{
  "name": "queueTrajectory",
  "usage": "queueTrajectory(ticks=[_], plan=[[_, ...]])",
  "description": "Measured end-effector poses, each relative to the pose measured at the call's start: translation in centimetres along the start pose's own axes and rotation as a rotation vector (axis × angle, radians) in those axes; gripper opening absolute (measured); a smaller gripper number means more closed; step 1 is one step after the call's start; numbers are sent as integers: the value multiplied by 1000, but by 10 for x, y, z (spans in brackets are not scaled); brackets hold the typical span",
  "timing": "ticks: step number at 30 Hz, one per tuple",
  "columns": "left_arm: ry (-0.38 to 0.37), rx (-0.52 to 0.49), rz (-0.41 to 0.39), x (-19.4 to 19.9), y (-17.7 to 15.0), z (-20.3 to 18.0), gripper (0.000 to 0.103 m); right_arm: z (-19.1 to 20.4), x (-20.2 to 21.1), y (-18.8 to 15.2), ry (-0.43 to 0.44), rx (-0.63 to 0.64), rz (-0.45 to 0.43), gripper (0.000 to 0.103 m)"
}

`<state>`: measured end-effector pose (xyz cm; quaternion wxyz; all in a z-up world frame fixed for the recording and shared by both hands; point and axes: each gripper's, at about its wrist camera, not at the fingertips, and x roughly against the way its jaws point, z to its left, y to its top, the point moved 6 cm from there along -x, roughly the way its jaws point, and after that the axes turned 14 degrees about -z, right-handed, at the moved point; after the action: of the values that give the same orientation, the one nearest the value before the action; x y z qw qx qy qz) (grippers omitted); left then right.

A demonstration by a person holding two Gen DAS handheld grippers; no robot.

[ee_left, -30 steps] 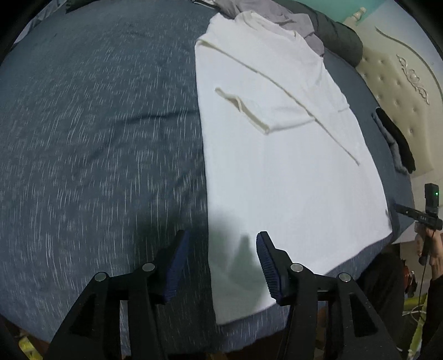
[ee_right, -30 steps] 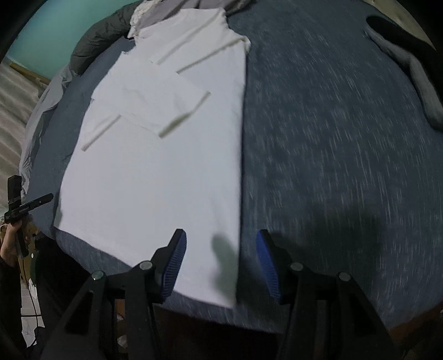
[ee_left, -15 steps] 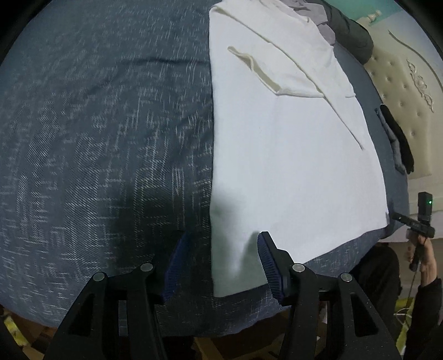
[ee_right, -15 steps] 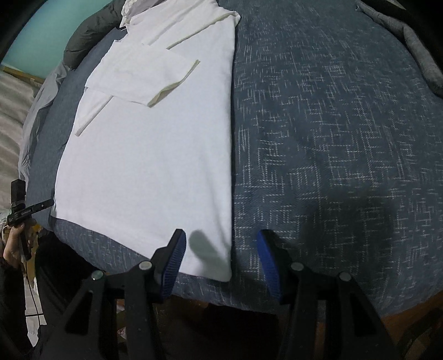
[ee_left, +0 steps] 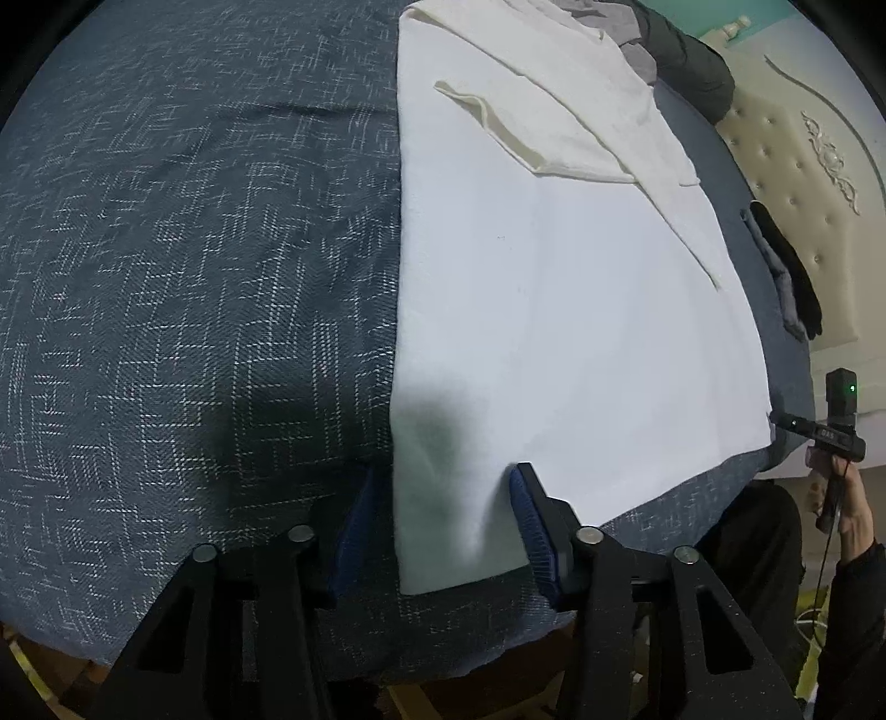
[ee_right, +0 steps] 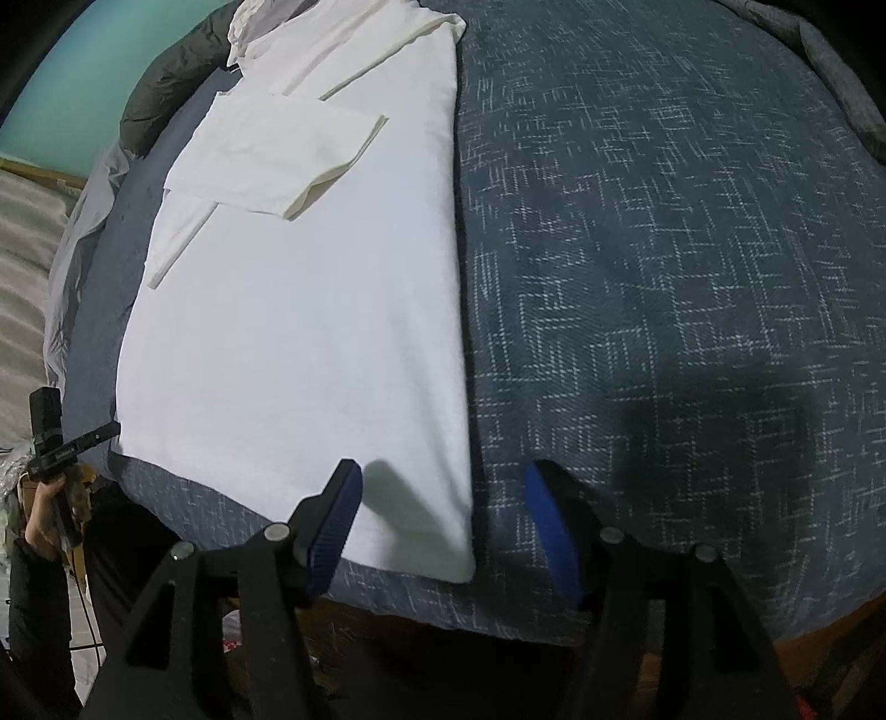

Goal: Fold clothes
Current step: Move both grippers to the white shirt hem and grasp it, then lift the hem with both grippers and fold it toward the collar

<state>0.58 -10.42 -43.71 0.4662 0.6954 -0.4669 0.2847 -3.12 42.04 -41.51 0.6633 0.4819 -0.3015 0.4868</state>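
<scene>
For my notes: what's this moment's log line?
left gripper: closing, astride white shirt corner | right gripper: opening, astride other corner

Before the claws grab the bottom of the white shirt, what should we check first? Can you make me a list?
1. Both sleeves folded in on the white cotton T-shirt: ok.
2. Left claw straddles the hem corner: ok; its jaws have just been closing, and whether the pads already press the cloth: cannot tell.
3. Right claw straddles the other hem corner: ok; its jaws have just been opening and stand clear of the cloth.
4. Shirt lies flat on the dark blue woven bedspread: ok.
5. The far collar end is free of the grey clothes pile: cannot tell.
</scene>
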Motion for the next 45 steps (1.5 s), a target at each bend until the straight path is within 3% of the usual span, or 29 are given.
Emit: queueTrajectory(ticks=[3,6,11,19,22,24,25,35,41,45], plan=[[-18,22,-7,2,-3,3,29,4,-1,-2,6,19,7,63],[-33,19,-3,4,-7,2,20,8,-1,-3,22,17,1,63],[-59,4,7,5,3,-5,17,15,-4,-6,41,21,19,61],[-35,10,29,-9,6,-3,17,19,-2,-4,33,37,29,60],[-19,-22,21,-10,6,-8,16,26,-4,-7,20,84,35,31],[-8,-47,13,-10,8,-12,4,29,-3,-7,22,92,34,14],[-4,-62,9,-8,9,-15,4,31,-2,-6,33,92,32,8],[-37,-161,-80,45,23,-40,3,73,45,22,116,145,-78,6],[-60,-200,-196,81,37,-44,3,86,69,32,152,188,-130,6],[-82,-198,-258,93,42,-51,3,74,79,27,154,182,-151,5]])
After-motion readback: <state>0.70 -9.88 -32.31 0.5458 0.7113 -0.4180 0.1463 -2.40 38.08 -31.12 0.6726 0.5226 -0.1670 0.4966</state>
